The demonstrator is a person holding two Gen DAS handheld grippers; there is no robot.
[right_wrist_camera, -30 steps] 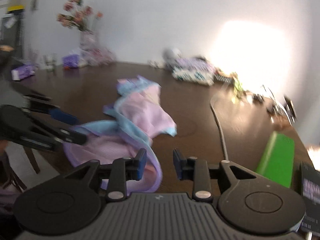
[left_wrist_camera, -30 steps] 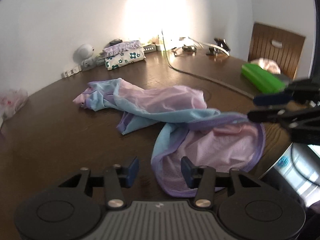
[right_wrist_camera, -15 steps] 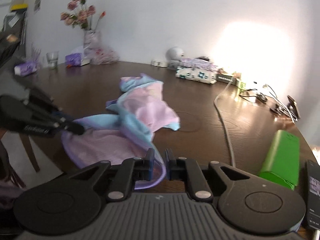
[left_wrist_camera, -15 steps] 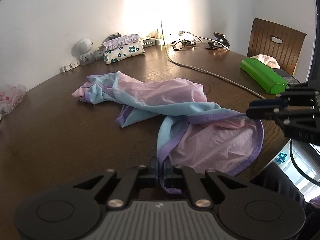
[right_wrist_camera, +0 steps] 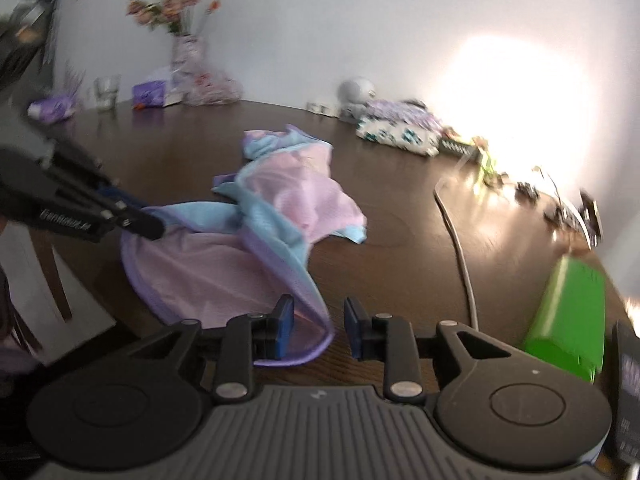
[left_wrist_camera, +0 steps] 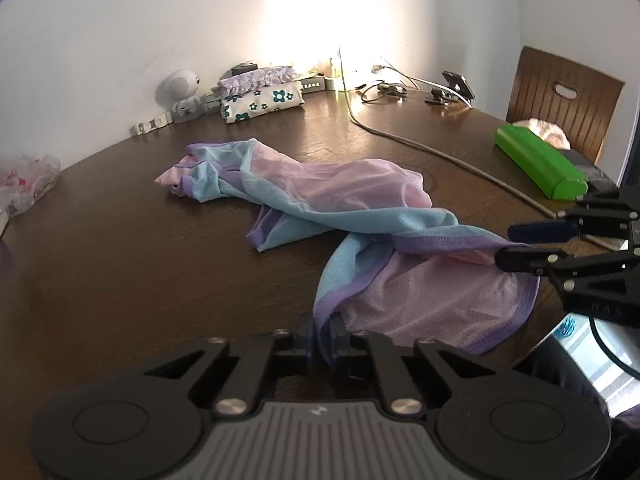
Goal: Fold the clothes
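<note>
plain white wall [left_wrist_camera: 120, 20] with a blown-out bright light patch [left_wrist_camera: 324, 20]. dark brown wooden table [left_wrist_camera: 100, 260], rounded edge. wooden chair [left_wrist_camera: 568, 96] with slatted back at the far right side. vase of pink flowers [right_wrist_camera: 180, 20] by the wall at the table's far left; that view is blurred. pale floor [right_wrist_camera: 24, 280] below the table edge.
</note>
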